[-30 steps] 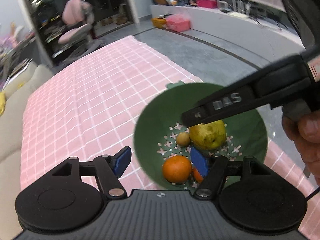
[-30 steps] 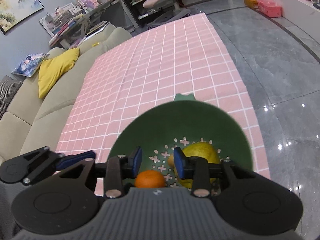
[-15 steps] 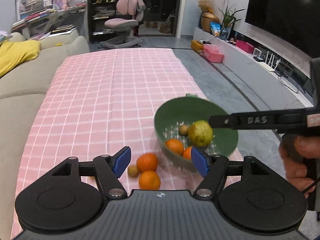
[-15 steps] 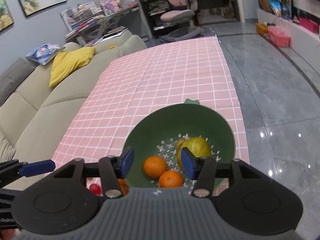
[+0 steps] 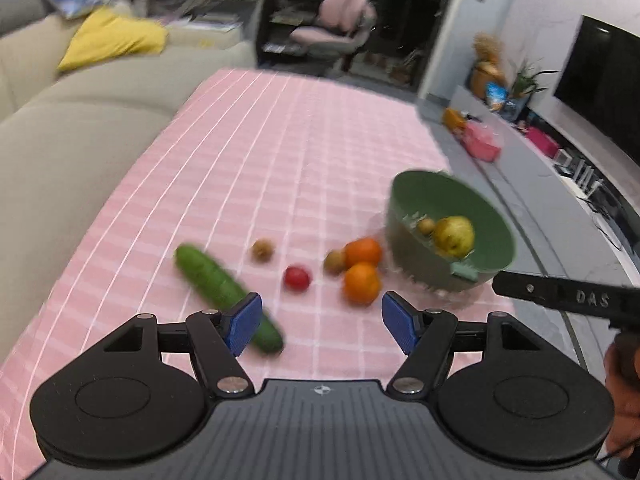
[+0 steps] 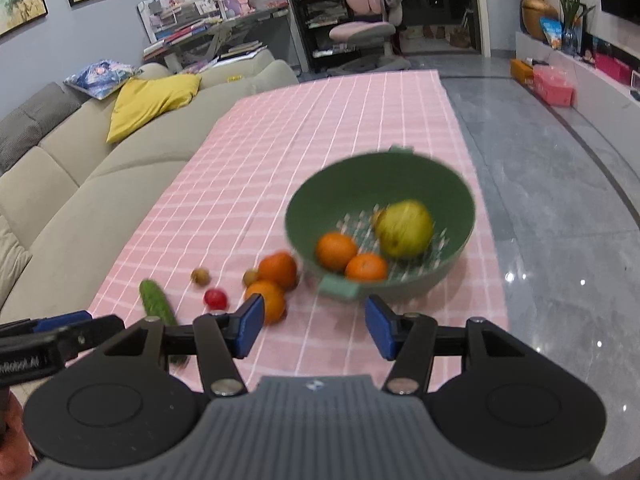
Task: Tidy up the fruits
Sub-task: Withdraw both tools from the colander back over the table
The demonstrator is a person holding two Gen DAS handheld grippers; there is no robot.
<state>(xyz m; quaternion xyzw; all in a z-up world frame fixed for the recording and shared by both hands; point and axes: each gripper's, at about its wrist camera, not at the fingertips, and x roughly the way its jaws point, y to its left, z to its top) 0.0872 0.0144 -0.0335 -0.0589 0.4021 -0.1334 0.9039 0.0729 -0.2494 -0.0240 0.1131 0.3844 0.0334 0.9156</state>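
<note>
A green colander bowl (image 5: 408, 208) (image 6: 304, 208) stands on the pink checked tablecloth (image 5: 256, 160) near its right edge. It holds a yellow-green pear (image 6: 405, 229), two oranges (image 6: 336, 251) and a small brown fruit (image 5: 425, 225). On the cloth to its left lie two oranges (image 5: 361, 282), two small brown fruits (image 5: 262, 250), a red tomato (image 5: 297, 278) and a cucumber (image 5: 216, 286). My left gripper (image 5: 322, 324) is open and empty, above the cloth near the cucumber. My right gripper (image 6: 315, 326) is open and empty, in front of the bowl's handle (image 6: 339, 289).
A beige sofa (image 6: 80, 184) with a yellow cushion (image 6: 152, 100) runs along the table's left side. Grey tile floor (image 6: 560, 200) lies to the right. A pink chair (image 6: 372, 24) and shelves stand at the far end.
Both grippers have pulled back and up from the bowl. The right gripper has opened wider. The loose fruit, tomato and cucumber on the cloth have come into view.
</note>
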